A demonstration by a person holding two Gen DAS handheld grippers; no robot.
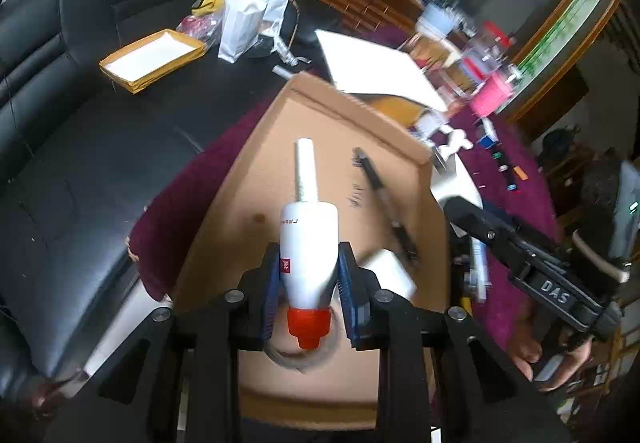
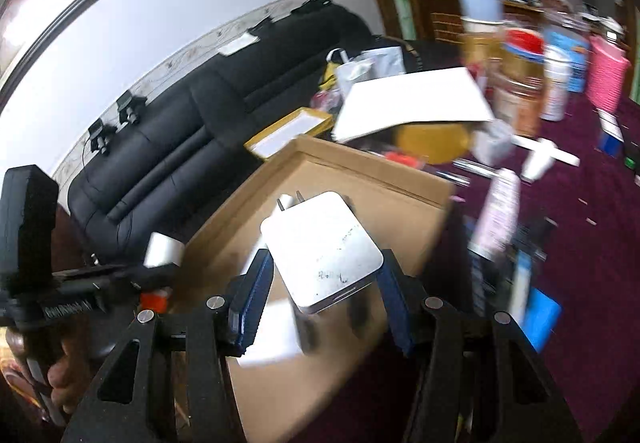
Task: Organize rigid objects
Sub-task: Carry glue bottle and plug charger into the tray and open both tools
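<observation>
In our left wrist view, our left gripper (image 1: 308,289) pinches a white bottle (image 1: 307,247) (red cap toward us) above the cardboard box (image 1: 256,179). In our right wrist view, our right gripper (image 2: 320,295) clamps a white charger (image 2: 326,249) over that box (image 2: 400,199).

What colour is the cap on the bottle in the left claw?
Red-orange, on a white bottle held in the left claw; the cap shows best in the left wrist view.

white red-capped bottle (image 1: 307,243), brown box (image 1: 280,147)
</observation>
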